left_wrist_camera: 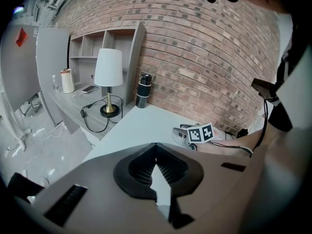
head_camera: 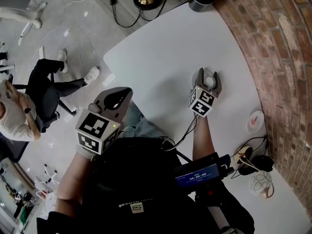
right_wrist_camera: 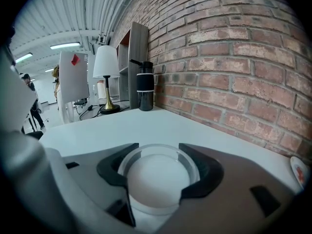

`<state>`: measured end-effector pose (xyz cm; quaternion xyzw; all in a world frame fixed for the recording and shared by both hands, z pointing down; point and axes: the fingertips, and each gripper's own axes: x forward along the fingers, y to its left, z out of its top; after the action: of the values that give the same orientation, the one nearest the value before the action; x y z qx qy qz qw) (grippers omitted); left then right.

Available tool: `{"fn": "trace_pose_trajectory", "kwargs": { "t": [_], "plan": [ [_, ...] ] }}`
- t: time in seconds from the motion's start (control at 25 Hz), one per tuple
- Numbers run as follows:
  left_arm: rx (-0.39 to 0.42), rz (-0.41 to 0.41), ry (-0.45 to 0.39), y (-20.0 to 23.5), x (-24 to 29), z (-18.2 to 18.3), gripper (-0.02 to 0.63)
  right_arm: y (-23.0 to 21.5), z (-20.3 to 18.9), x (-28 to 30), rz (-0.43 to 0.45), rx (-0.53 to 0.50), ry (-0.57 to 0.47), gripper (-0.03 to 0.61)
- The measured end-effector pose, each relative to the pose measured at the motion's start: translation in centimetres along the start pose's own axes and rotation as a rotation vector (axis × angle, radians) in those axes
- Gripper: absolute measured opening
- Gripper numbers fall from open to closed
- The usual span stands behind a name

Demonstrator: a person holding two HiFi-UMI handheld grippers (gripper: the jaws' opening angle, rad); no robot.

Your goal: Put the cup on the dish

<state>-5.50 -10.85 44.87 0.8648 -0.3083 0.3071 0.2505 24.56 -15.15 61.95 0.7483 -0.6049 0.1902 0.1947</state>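
Presently, my holdings:

- My right gripper [head_camera: 206, 82]: jaws closed round a clear cup [right_wrist_camera: 158, 182], rim up, over the white desk [head_camera: 161, 57].
- My left gripper [left_wrist_camera: 156, 155]: jaws pressed together with nothing between them, held off the desk's left edge.
- Dish [head_camera: 255, 121]: small and white with a reddish mark. It lies flat on the desk close to the brick wall [head_camera: 278, 57], well apart from the cup.
- Dark tumbler [right_wrist_camera: 145, 91]: upright at the desk's far corner.
- Table lamp [left_wrist_camera: 108, 79]: beyond that corner.
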Motion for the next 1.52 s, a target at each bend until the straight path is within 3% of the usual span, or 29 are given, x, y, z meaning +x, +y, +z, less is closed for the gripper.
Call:
{"fn": "trace_pose_trajectory", "kwargs": {
  "t": [1.0,1.52],
  "plan": [
    [0.015,0.001,-0.011,-0.8,-0.6,-0.7,0.005,0.1,0.0,-1.0,0.017,0.004,-0.011,0.256],
    [0.037,-0.010,-0.024,-1.2,-1.5,-0.4,0.005,-0.2,2.6,-3.2,-0.005,0.008,-0.072,0.270]
  ]
}}
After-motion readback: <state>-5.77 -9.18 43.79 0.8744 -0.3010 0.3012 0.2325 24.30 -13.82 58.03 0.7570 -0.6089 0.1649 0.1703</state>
